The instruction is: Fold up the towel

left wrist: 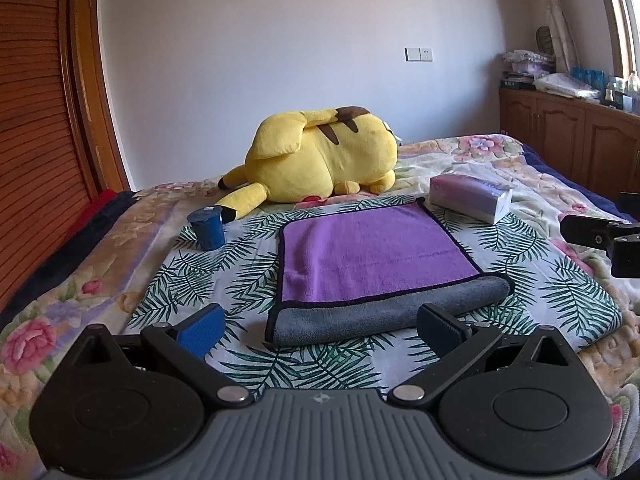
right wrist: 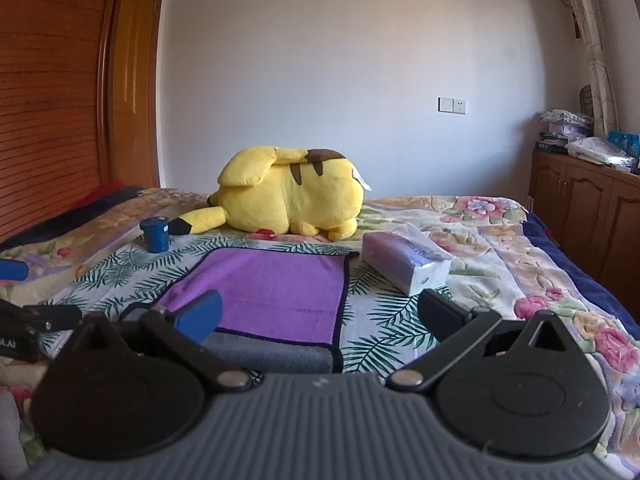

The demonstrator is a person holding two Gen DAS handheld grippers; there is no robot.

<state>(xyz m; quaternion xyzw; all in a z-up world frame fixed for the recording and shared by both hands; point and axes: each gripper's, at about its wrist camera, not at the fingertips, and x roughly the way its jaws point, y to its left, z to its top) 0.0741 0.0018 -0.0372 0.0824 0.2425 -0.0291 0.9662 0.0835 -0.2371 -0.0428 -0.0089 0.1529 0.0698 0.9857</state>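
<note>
A purple towel (left wrist: 372, 256) with a grey underside and black trim lies folded in half on a leaf-print cloth (left wrist: 208, 272) on the bed, its grey fold edge nearest me. It also shows in the right wrist view (right wrist: 276, 288). My left gripper (left wrist: 320, 326) is open and empty, just in front of the grey fold edge. My right gripper (right wrist: 320, 316) is open and empty, over the towel's near right corner. Part of the right gripper shows at the right edge of the left wrist view (left wrist: 600, 236).
A yellow plush toy (left wrist: 320, 156) lies behind the towel. A blue cup (left wrist: 208, 227) stands at the towel's left, a tissue pack (left wrist: 472, 196) at its right. A wooden wardrobe (left wrist: 40, 120) is at left, low cabinets (left wrist: 568, 148) at right.
</note>
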